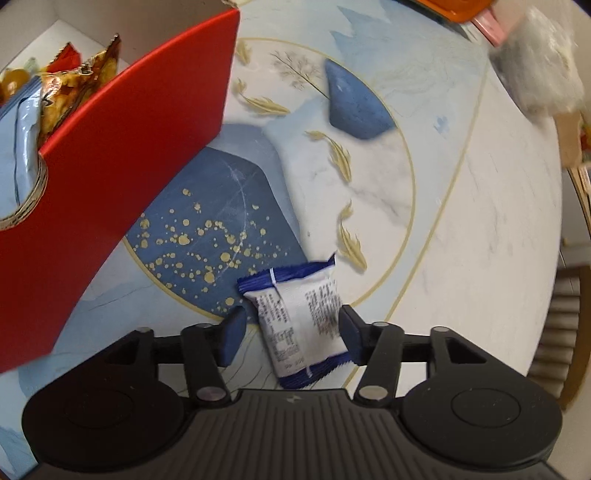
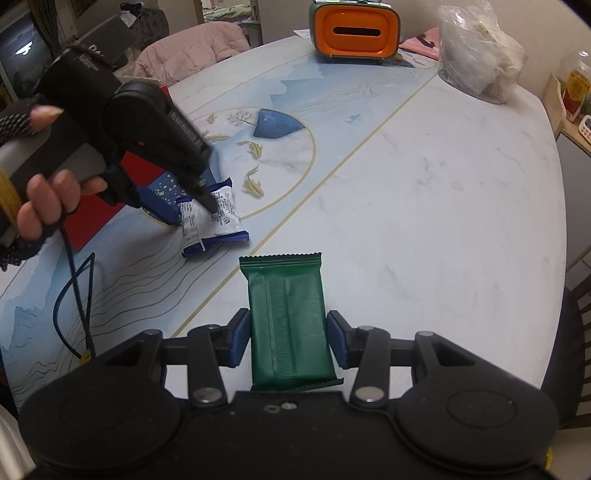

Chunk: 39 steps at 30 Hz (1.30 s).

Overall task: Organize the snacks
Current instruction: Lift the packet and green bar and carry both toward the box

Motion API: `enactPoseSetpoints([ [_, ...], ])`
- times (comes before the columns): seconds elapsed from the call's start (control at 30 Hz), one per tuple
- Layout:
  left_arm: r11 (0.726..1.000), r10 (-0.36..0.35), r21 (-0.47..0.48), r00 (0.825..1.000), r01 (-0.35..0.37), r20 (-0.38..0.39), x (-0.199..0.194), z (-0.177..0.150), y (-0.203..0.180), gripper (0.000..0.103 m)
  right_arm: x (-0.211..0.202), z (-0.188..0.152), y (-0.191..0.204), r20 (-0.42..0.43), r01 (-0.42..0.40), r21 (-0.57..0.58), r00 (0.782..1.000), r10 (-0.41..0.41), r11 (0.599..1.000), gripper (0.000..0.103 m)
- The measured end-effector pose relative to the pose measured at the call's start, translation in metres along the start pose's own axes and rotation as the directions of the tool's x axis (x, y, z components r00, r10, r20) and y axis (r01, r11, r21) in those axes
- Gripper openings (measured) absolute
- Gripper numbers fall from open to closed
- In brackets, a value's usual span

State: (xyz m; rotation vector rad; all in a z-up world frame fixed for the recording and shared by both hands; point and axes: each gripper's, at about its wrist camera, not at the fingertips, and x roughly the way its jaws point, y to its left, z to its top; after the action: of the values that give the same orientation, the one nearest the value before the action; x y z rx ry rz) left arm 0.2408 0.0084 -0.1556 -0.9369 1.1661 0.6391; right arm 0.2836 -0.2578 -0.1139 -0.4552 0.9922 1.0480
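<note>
A white and blue snack packet [image 1: 301, 317] lies on the table between the fingers of my left gripper [image 1: 291, 334]. The jaws stand open: the right pad touches the packet, the left pad is a little apart. The packet [image 2: 212, 221] and the left gripper [image 2: 184, 210] also show in the right wrist view. My right gripper [image 2: 282, 338] is shut on a green snack bar [image 2: 288, 317], held just above the table. A red box [image 1: 110, 166] at the left holds several snacks [image 1: 62, 88].
The round table [image 2: 424, 192] has a blue and gold pattern. An orange container [image 2: 354, 31] and a clear plastic bag [image 2: 480, 48] stand at the far edge. A chair with pink cloth [image 2: 192, 51] is behind the table. A blue cable [image 2: 74, 295] lies at the left.
</note>
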Motion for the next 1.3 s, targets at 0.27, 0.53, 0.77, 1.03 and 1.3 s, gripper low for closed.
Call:
enactPoseSetpoints([
  [0.27,0.992,0.126,-0.036,0.991,-0.124,0.055,0.011,-0.005,-0.025,0.056,0.0,-0.012,-0.008,-0.002,-0.012,0.021,1.0,0.012,1.0,0.043],
  [0.53,0.97,0.244,-0.016,0.963,-0.243,0.119,0.015,-0.011,-0.04,0.056,-0.001,-0.019,-0.01,0.0,-0.006,0.025,1.0,0.006,1.0,0.043],
  [0.77,0.966,0.243,0.057,0.959,-0.253,0.144,0.013,-0.015,-0.037,0.052,0.0,-0.02,-0.007,-0.003,-0.002,0.021,1.0,0.002,1.0,0.043],
  [1.03,0.981,0.151,0.101,0.979,-0.165,0.138,0.004,-0.019,-0.005,0.049,0.001,-0.019,-0.001,-0.004,0.004,0.03,1.0,-0.004,1.0,0.043],
  [1.3,0.989,0.071,0.12,0.99,-0.085,0.119,-0.013,-0.023,0.022,0.049,0.0,-0.013,0.013,0.004,0.009,0.028,1.0,-0.009,1.0,0.043],
])
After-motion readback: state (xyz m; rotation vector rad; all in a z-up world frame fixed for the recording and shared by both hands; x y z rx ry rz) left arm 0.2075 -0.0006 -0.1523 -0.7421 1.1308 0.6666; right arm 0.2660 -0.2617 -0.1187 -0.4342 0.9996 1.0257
